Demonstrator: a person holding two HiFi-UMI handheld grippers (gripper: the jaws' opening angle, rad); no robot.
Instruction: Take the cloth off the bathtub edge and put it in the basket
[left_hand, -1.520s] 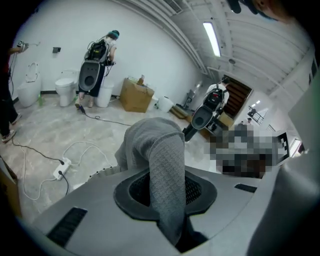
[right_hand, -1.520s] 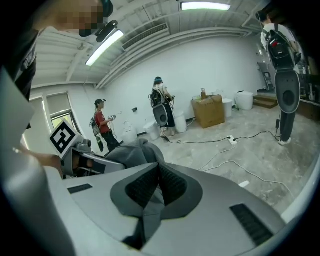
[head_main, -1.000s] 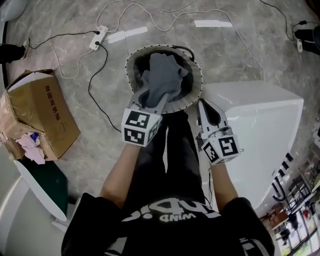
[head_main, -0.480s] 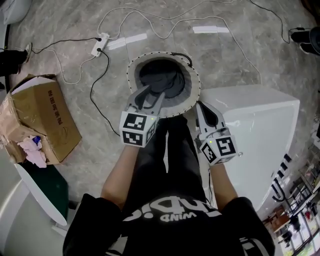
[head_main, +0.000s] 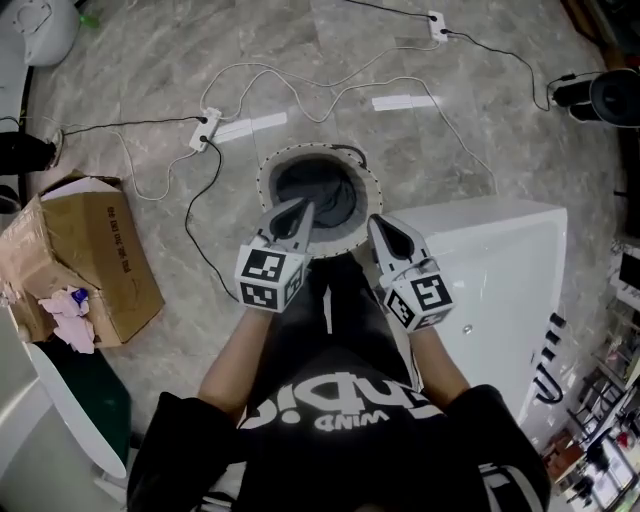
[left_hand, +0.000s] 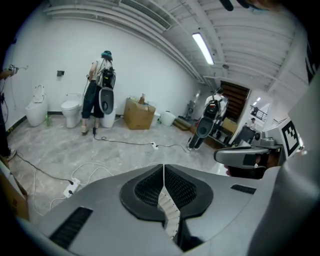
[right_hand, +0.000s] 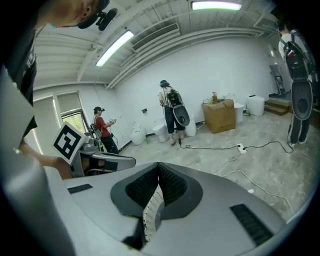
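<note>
The dark grey cloth (head_main: 325, 200) lies crumpled inside the round basket (head_main: 262, 185), which stands on the floor beside the white bathtub (head_main: 500, 270). My left gripper (head_main: 300, 207) hangs above the basket's near rim. Its jaws have just been closing and now meet with nothing between them (left_hand: 163, 166). My right gripper (head_main: 378, 222) hovers beside it, over the tub's near corner. It is shut too, and empty (right_hand: 159, 164). Neither gripper touches the cloth.
A torn cardboard box (head_main: 85, 250) with rags sits on the floor at the left. Power strips (head_main: 207, 130) and loose white and black cables run across the tiles behind the basket. People stand by toilets (left_hand: 72, 107) far across the room.
The left gripper let go of the cloth, which dropped into the basket, and its jaws then closed. Both grippers rose away from the basket.
</note>
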